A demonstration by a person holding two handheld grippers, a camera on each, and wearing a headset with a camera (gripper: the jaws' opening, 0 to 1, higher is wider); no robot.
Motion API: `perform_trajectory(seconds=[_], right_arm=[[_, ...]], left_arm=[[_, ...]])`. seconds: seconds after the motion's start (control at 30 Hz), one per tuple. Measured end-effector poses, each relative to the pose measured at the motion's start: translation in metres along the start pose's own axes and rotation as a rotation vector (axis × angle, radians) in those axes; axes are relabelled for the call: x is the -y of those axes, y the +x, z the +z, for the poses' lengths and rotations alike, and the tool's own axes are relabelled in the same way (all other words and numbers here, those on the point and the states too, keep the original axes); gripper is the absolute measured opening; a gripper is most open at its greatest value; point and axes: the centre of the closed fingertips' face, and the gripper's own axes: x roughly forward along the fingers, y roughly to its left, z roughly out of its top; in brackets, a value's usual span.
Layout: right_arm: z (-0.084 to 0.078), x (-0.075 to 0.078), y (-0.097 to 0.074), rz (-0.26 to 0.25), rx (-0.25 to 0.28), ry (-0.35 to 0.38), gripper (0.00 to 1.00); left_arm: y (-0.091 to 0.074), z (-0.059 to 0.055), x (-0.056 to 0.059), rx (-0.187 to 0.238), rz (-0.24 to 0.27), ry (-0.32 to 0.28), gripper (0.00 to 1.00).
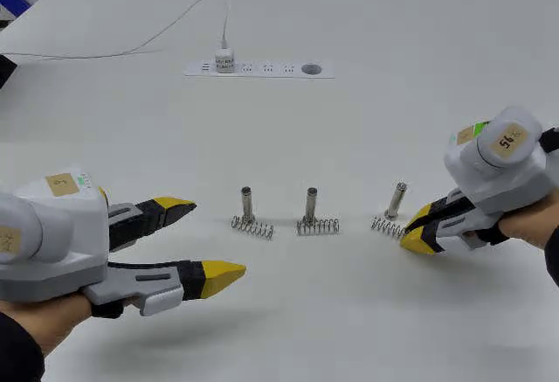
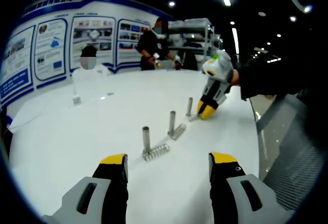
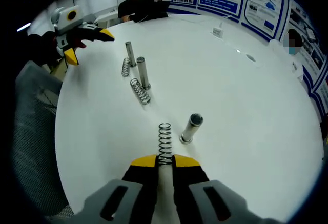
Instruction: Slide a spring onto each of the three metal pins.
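Note:
Three metal pins stand upright in a row on the white table: left pin (image 1: pixel 246 203), middle pin (image 1: pixel 311 204), right pin (image 1: pixel 397 198). A spring lies in front of each: left spring (image 1: pixel 252 226), middle spring (image 1: pixel 318 226), right spring (image 1: pixel 386 225). My right gripper (image 1: pixel 412 232) is low at the right spring's end. In the right gripper view its jaws (image 3: pixel 165 163) are shut on the near end of that spring (image 3: pixel 164 139), beside the right pin (image 3: pixel 191 127). My left gripper (image 1: pixel 211 240) hovers open left of the row, holding nothing. In its own view the left gripper (image 2: pixel 168 160) faces the left pin (image 2: pixel 146 139).
A white power strip (image 1: pixel 258 69) with a plug and cable lies far back on the table. People stand or sit beyond the table's far side (image 2: pixel 154 44). A chair (image 3: pixel 36 131) is by the table edge.

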Motion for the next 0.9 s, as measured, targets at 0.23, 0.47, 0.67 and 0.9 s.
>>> perform_trajectory(seconds=[0.23, 0.47, 0.67, 0.9], right_arm=[[0.001, 0.002, 0.0, -0.008, 0.01, 0.0, 0.11], [0.004, -0.002, -0.004, -0.003, 0.024, 0.015, 0.11], [0.005, -0.011, -0.008, 0.012, 0.02, 0.001, 0.11], [0.013, -0.023, -0.009, 0.046, 0.018, -0.039, 0.11]], left_arm=[[0.001, 0.0, 0.004, 0.0, -0.01, 0.002, 0.65], [0.006, -0.005, 0.014, -0.017, -0.04, 0.009, 0.64], [0.012, -0.007, 0.023, -0.028, -0.07, 0.02, 0.63], [0.022, -0.007, 0.036, -0.039, -0.114, 0.042, 0.61]])
